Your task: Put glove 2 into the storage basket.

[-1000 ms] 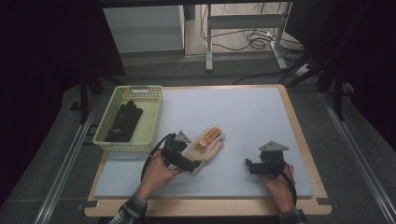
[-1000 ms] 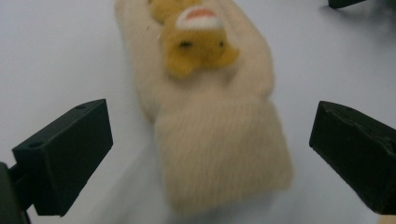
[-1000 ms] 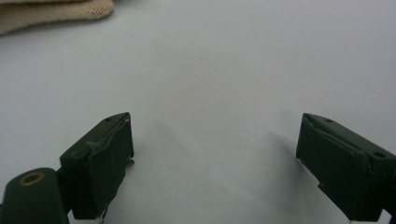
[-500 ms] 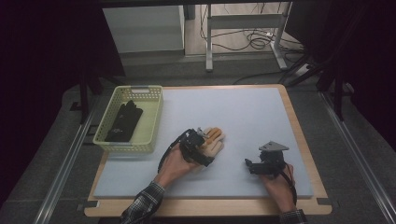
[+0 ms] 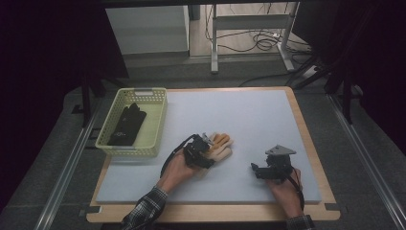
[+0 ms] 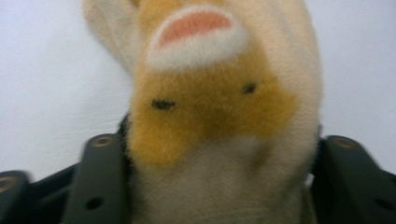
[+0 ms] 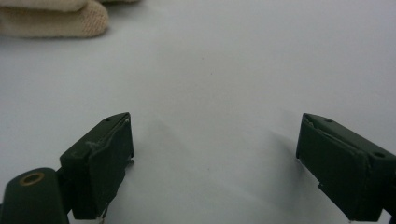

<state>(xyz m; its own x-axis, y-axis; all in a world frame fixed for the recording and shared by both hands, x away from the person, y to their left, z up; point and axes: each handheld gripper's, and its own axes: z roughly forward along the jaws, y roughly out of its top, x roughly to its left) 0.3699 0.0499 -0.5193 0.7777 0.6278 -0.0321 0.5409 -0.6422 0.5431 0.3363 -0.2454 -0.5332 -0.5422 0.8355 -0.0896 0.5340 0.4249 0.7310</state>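
Observation:
A cream-and-orange plush glove lies on the grey mat near its middle. My left gripper has reached it from the left, and its jaws have just been closing on it. In the left gripper view the plush glove bulges between the two black fingers, which press into its sides. My right gripper rests on the mat at the front right, pointing left. Its jaws stand wide apart over bare mat, with a cream edge of the plush glove farther off.
A pale green basket stands at the mat's left edge with a black glove inside. The grey mat lies on a wooden board. Dark floor, rails and a metal stand surround the table.
My left gripper has moved right onto the plush glove and its jaws have closed around it. The right gripper has stayed where it was.

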